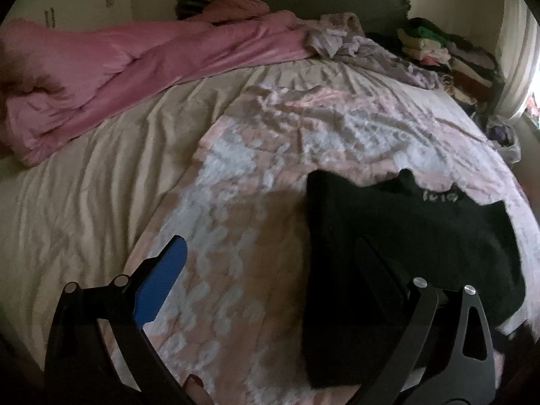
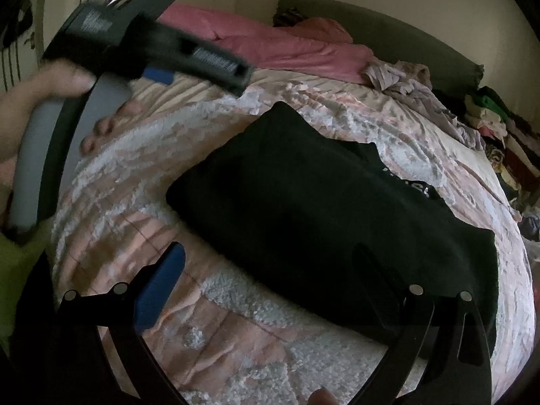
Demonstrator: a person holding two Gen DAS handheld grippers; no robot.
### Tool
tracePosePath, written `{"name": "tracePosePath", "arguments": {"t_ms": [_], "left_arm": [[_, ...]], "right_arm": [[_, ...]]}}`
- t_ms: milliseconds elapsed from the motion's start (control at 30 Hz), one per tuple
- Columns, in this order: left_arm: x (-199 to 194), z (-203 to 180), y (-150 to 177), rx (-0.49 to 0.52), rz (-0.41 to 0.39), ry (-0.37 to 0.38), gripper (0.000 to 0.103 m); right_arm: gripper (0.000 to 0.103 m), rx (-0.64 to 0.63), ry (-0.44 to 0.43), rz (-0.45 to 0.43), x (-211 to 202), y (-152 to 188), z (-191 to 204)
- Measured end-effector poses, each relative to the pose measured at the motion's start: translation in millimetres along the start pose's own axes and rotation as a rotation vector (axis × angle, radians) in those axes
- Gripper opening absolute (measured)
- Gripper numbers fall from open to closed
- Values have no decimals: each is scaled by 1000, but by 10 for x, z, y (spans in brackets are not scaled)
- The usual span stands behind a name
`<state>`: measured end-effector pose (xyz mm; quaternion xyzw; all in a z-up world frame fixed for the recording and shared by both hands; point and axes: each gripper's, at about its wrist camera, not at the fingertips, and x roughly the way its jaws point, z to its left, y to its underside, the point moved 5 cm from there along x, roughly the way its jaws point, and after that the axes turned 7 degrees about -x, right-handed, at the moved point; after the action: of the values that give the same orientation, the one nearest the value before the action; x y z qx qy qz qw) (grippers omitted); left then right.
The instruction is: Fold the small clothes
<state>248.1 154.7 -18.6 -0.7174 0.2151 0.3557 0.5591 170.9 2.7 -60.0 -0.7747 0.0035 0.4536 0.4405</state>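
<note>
we hold both grippers spread and empty, left (image 1: 270, 263) and right (image 2: 270, 266), over the black top (image 2: 320, 209), folded on the blanket (image 1: 236, 185). a careless grab could drag the fold apart.

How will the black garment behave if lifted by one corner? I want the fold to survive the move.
The black garment looks like soft knit lying in layers, so it would probably droop and unfold. It likely weighs little, and the fleecy blanket under it may cling rather than let it slide. Both grippers' jaws stand open, off the cloth.
</note>
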Motion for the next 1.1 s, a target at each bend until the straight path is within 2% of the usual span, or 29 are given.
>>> {"name": "tracePosePath", "arguments": {"t_ms": [167,467,633,767,1100], "left_arm": [[196,-25,-93,-22,42,47,93],[394,50,-23,-90,52,140,93],[439,93,-39,-102,51,127,93],[472,115,-28,-105,59,115,93],[647,66,29,-120,104,125,93]], "right_arm": [[98,-39,2,14,62,34,76],[98,-125,44,44,252,86,220],[98,-148,75,75,429,104,223],[98,-146,88,72,521,56,183],[98,-233,189,60,768,-85,165]]}}
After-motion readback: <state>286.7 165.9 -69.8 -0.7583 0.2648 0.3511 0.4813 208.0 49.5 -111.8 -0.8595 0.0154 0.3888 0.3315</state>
